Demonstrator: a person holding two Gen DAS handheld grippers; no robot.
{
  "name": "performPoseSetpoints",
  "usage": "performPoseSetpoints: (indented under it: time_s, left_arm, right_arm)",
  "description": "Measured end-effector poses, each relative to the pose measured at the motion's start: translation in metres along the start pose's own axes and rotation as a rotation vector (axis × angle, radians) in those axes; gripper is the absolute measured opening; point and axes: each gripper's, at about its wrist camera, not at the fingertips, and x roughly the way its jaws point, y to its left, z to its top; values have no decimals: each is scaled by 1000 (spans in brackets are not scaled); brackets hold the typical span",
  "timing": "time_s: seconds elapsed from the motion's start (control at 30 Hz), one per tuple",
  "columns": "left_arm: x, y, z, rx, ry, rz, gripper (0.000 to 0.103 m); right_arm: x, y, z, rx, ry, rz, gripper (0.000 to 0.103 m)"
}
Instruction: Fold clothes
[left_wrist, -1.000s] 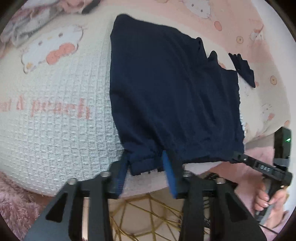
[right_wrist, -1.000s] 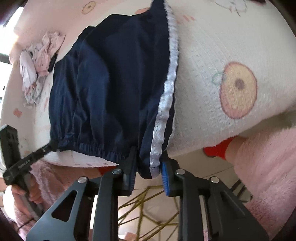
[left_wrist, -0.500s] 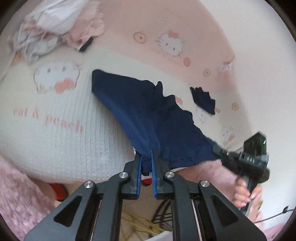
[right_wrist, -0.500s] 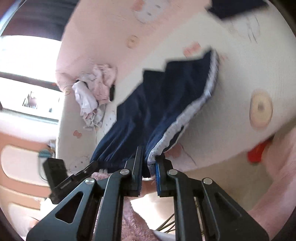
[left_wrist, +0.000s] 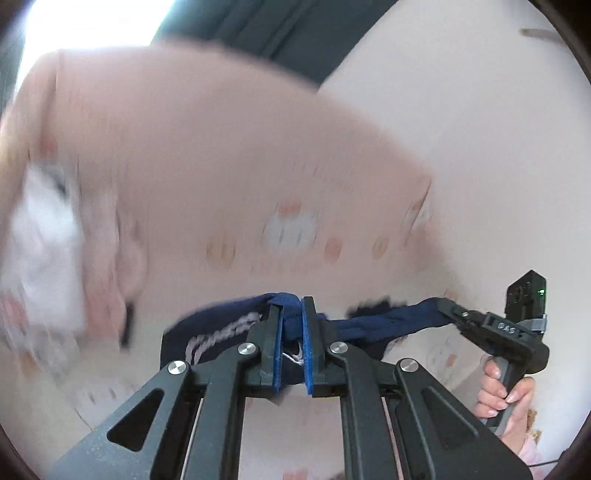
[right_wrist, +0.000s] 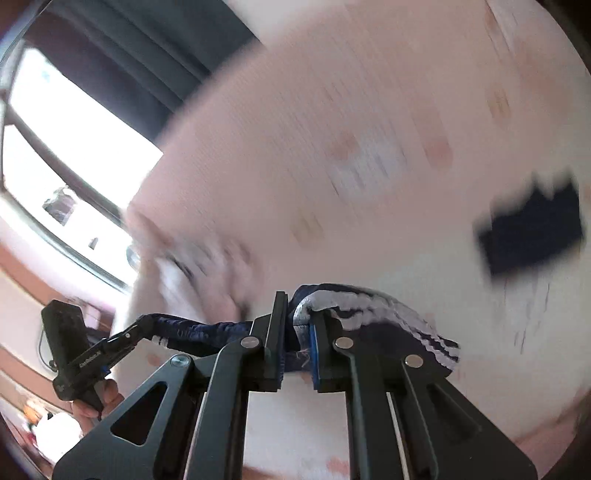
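The navy-blue fabric shorts with a white side stripe (left_wrist: 373, 325) hang above the pink patterned bed cover (left_wrist: 229, 177) — waistband taut between the grippers; the left gripper (left_wrist: 291, 325) and right gripper (right_wrist: 297, 325) each clamp one waistband end, neither nearer; the long axis runs hand to hand.

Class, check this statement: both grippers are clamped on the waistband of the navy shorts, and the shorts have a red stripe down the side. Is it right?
Not quite: the stripe is white, not red, as the right wrist view shows. The left gripper and right gripper are indeed both clamped on the waistband of the navy shorts.
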Motion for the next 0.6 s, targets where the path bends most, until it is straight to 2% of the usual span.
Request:
performPoseSetpoints:
  time_s: [0.1, 0.17, 0.27, 0.37, 0.47, 0.53, 0.6]
  left_arm:
    - [-26, -7, 4, 23, -48, 12, 9]
    - [-18, 2, -15, 9, -13, 22, 9]
    - [26, 36, -70, -69, 134, 37, 9]
    - [86, 81, -146, -164, 332, 127, 9]
    - [122, 114, -214, -265, 497, 176, 9]
    - [124, 124, -240, -292, 531, 189, 9]
    - [120, 127, -250, -297, 530, 188, 9]
  right_arm:
    - [-28, 18, 13, -68, -48, 17, 9]
    - [-31, 17, 3, -96, -22, -1, 9]
    - [3, -8, -39, -87, 69, -77, 9]
    - [53, -55, -102, -27, 200, -172, 9]
    - [99, -103, -171, 50, 353, -264, 9]
    - [113, -125, -207, 95, 428, -300, 9]
    - [114, -130, -219, 108, 441, -296, 9]
